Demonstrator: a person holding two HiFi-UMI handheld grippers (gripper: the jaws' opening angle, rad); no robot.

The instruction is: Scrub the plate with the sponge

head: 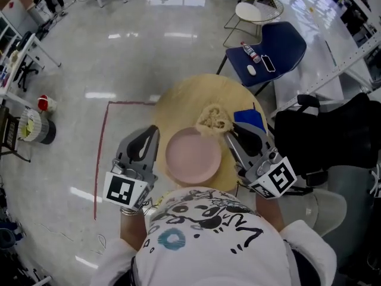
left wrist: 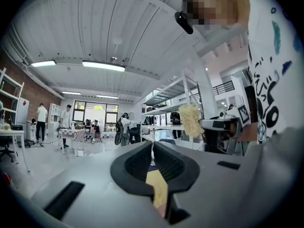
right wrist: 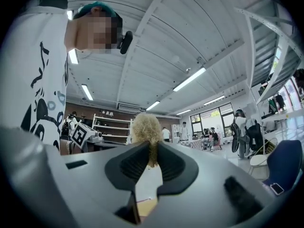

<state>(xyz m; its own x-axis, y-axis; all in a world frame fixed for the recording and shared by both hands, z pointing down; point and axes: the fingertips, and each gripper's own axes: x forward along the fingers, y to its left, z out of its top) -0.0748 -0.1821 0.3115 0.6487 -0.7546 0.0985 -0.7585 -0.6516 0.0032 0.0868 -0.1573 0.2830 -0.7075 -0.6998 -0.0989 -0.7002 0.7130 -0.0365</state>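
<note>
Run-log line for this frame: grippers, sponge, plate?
left gripper: shut, left of plate | right gripper: shut on sponge | sponge: at plate's far-right rim | plate: flat on table

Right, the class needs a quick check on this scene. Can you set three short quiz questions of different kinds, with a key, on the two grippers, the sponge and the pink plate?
1. True or false: the right gripper is shut on the beige fibrous sponge.
2. The round pink plate lies on: A) the round wooden table; B) a steel sink; C) a plastic tray.
3. Fill in: the gripper whose jaws are shut with nothing between them is the ___ gripper.
Key: 1 true; 2 A; 3 left, meaning the left gripper.
</note>
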